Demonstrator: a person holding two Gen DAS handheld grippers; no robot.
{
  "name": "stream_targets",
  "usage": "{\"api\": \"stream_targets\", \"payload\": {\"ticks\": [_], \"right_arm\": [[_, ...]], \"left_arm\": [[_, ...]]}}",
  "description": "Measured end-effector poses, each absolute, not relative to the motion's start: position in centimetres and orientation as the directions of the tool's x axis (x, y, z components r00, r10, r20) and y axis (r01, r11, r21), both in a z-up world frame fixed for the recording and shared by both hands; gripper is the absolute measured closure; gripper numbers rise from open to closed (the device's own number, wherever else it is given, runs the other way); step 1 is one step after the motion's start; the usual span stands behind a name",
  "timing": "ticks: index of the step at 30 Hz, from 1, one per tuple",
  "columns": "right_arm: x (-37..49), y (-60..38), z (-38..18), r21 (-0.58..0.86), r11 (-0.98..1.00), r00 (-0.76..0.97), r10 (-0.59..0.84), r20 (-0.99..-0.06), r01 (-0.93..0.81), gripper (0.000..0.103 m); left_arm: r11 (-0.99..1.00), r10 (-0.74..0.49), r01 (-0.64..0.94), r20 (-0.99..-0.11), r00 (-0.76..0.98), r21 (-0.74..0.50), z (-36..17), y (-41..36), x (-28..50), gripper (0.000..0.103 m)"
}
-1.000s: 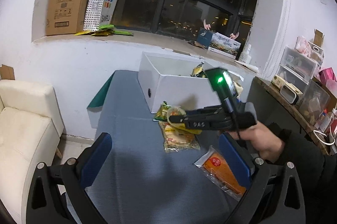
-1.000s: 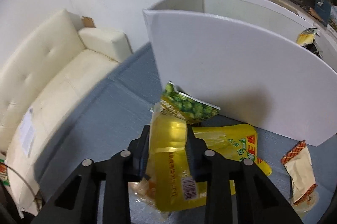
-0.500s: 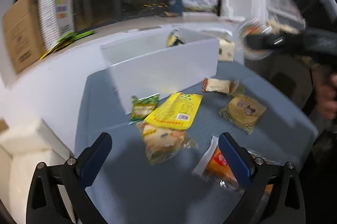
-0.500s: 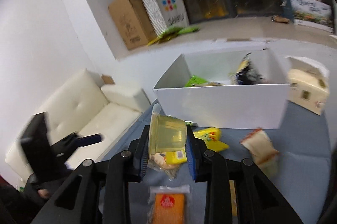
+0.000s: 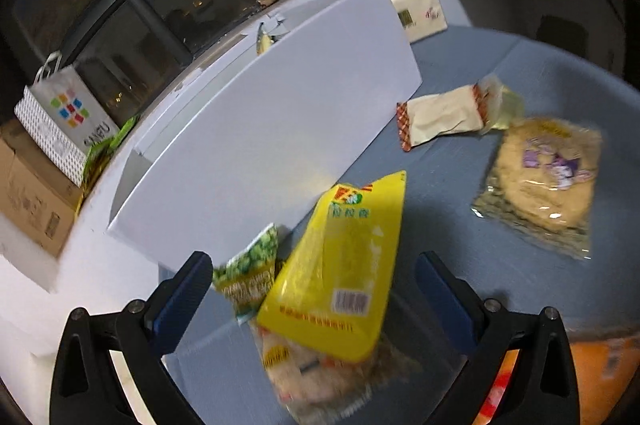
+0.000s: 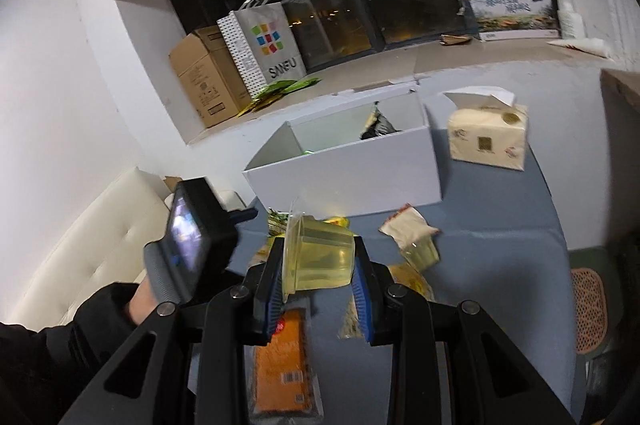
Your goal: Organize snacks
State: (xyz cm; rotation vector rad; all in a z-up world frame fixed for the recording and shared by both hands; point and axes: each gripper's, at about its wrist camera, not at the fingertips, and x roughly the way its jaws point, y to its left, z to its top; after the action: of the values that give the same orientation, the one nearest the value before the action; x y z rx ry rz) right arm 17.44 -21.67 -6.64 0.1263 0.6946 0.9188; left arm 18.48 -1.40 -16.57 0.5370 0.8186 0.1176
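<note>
Room: dark window behind a white sill that carries a cardboard box and a patterned paper bag; a cream sofa stands to the left of the blue-grey table.
Target bin: white box, open at the top, standing at the far side of the table, with a tissue pack just beside it on the right.
Already stowed: at least one dark-and-yellow packet pokes above the box rim, and a sliver of green shows inside; how much more lies in there cannot be told.
In hand: right gripper has its jaws clenched on a clear cup of yellow jelly, held above the table and short of the box.
Left gripper: left gripper with jaws spread wide and nothing between the pads, hanging low over the pile nearest the box.
Still on the table: yellow pouch lying over a clear bag of crackers, a green pea packet touching the box wall, a cream wrapper with red-checked ends, a clear bag of round biscuits, and an orange packet at the near edge.
Progress: early to middling, by my reckoning; more snacks appear to lie outside the box than show inside it.
Left to do: carry the jelly cup over the rim and drop it, then clear the six loose packets one by one.
</note>
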Motion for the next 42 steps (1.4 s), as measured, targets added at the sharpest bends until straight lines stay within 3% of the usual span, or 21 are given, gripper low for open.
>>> {"api": "stream_targets", "payload": {"ticks": [3, 5, 7, 9, 10, 15, 18, 21, 28, 33, 42], "right_arm": [[17.3, -22.4, -7.0, 0.400, 0.620, 0.412, 0.767, -0.492, -0.675, 0.070], [17.2, -22.7, -7.1, 0.396, 0.624, 0.418, 0.764, -0.492, -0.674, 0.070], [17.2, -22.7, -7.1, 0.399, 0.622, 0.418, 0.766, -0.489, -0.674, 0.070], [17.3, -22.7, -7.2, 0.399, 0.623, 0.417, 0.765, -0.492, -0.672, 0.070], [17.3, -22.7, -7.3, 0.401, 0.622, 0.415, 0.766, -0.491, -0.673, 0.070], [17.1, -22.5, -7.4, 0.400, 0.619, 0.408, 0.767, -0.495, -0.676, 0.070], [17.2, -22.4, -7.6, 0.403, 0.617, 0.404, 0.767, -0.498, -0.675, 0.070], [17.3, -21.9, -7.8, 0.411, 0.610, 0.393, 0.772, -0.500, -0.677, 0.070], [19.1, -19.7, -6.9, 0.420, 0.592, 0.376, 0.785, -0.491, -0.687, 0.070], [23.3, -16.2, -4.4, 0.422, 0.572, 0.367, 0.801, -0.473, -0.703, 0.070], [34.1, -7.5, -2.8, 0.444, 0.628, 0.345, 0.750, -0.564, -0.640, 0.070]], "left_arm": [[0.852, 0.328, 0.095, -0.668, 0.667, 0.514, -17.4, -1.1, 20.0, 0.001], [0.877, 0.297, 0.105, -0.699, 0.650, 0.470, -17.7, -0.3, 20.9, 0.014], [0.925, 0.207, 0.132, -0.765, 0.610, 0.356, -18.0, 0.7, 21.9, 0.050], [0.956, 0.137, 0.129, -0.790, 0.597, 0.264, -17.8, 1.4, 22.0, 0.071], [0.965, 0.119, 0.115, -0.788, 0.604, 0.234, -17.4, 1.8, 21.8, 0.073], [0.995, -0.092, 0.091, -0.752, 0.653, -0.043, -14.2, 4.2, 19.2, 0.078], [0.968, -0.222, 0.080, -0.672, 0.707, -0.236, -11.6, 5.9, 16.5, 0.078], [0.937, -0.284, 0.088, -0.587, 0.758, -0.339, -9.1, 7.0, 13.7, 0.078], [0.914, -0.273, 0.083, -0.448, 0.852, -0.398, -3.5, 10.0, 12.0, 0.078], [0.885, -0.232, 0.027, -0.389, 0.892, -0.466, -1.4, 14.9, 15.1, 0.078], [0.831, -0.221, -0.080, -0.460, 0.860, -0.550, -2.9, 19.0, 24.9, 0.078]]}}
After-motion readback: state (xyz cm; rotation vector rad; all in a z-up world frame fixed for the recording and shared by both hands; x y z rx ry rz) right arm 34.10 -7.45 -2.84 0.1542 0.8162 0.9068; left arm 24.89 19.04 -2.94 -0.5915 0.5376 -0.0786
